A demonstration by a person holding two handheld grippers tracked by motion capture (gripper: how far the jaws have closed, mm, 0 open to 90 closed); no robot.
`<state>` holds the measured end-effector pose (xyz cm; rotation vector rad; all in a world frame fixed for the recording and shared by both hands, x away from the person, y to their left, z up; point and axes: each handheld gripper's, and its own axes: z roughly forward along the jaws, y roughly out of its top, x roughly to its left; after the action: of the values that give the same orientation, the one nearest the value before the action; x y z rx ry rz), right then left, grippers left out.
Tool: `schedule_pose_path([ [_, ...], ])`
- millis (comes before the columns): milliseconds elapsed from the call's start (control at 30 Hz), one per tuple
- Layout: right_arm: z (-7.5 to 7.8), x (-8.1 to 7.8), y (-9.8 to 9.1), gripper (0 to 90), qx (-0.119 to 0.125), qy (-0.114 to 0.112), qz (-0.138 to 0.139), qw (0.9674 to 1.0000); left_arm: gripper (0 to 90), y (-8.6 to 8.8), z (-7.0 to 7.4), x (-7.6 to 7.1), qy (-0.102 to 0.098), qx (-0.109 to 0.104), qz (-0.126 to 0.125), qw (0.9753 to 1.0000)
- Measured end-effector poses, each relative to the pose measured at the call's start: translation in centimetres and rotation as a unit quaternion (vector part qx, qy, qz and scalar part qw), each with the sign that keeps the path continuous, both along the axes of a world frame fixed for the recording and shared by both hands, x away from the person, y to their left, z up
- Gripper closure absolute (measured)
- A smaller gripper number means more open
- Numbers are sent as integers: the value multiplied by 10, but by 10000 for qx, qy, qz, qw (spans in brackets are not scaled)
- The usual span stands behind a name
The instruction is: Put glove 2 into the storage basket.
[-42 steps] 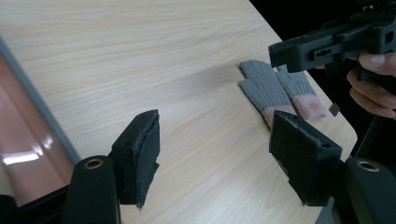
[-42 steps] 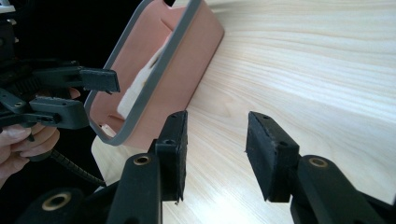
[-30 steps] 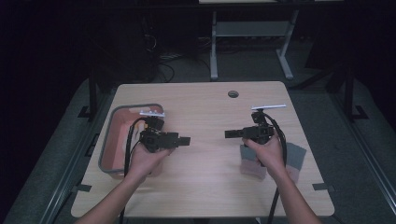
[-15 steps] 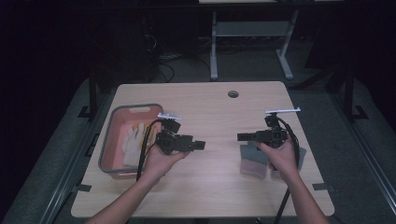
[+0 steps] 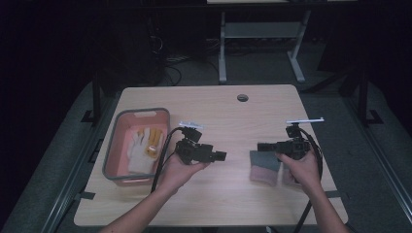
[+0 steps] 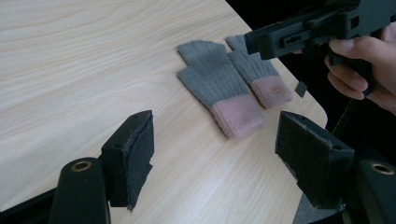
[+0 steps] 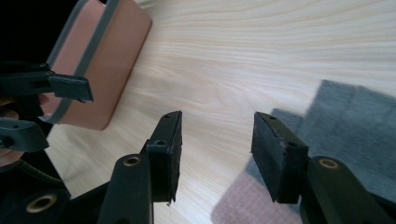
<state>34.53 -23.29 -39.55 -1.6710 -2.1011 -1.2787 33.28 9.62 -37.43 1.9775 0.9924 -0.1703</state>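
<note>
With both the left tongs [image 5: 221, 156] and right tongs [image 5: 262, 146] released and empty, the grey-pink gloves [image 6: 233, 88] at the table's [image 5: 233, 204] 4 o'clock edge could get nudged off by a careless grab

**Table and surroundings, seen from above**

A light wooden table [image 5: 214, 109] with rounded corners carries a round cable hole [image 5: 242, 97] near its far edge. At its left side stands a pink bin [image 5: 116, 145] with a grey rim, holding a white glove [image 5: 138, 153] and a yellow glove [image 5: 154, 141] side by side. Toward the right lie two grey gloves [image 6: 212, 81] with pink cuffs [image 6: 238, 116], flat, parallel and touching, fingers pointing away from the near edge. Beyond the table, a white metal frame [image 5: 257, 43] stands on the dark floor among loose cables [image 5: 165, 58].
</note>
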Motion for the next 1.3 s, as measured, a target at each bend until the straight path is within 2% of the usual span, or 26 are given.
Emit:
schedule_pose_path([
  [300,-6,-8,-14,520,-420,2,-78,9991,277,-19,-8,-2,-14,13,-122,9999],
  [500,-13,-15,-27,517,-508,40,-205,9985,277,-31,-15,-4,-26,2,-188,9998],
  [633,-16,-19,-35,514,-660,24,-298,9974,276,-38,-19,-5,-34,-23,-208,9998],
  [900,-22,-26,-49,513,-1071,5,-444,9933,276,-50,-26,-7,-10,-41,-304,9995],
  [1000,-26,-29,-53,514,-1279,51,-533,9903,271,-53,-28,-8,-16,-14,-356,9994],
  [1167,-31,-32,-59,516,-1432,52,-611,9878,271,-57,-31,-9,28,-52,-377,9993],
  [1300,-35,-34,-64,518,-1622,64,-683,9844,272,-59,-35,-9,82,-42,-385,9992],
])
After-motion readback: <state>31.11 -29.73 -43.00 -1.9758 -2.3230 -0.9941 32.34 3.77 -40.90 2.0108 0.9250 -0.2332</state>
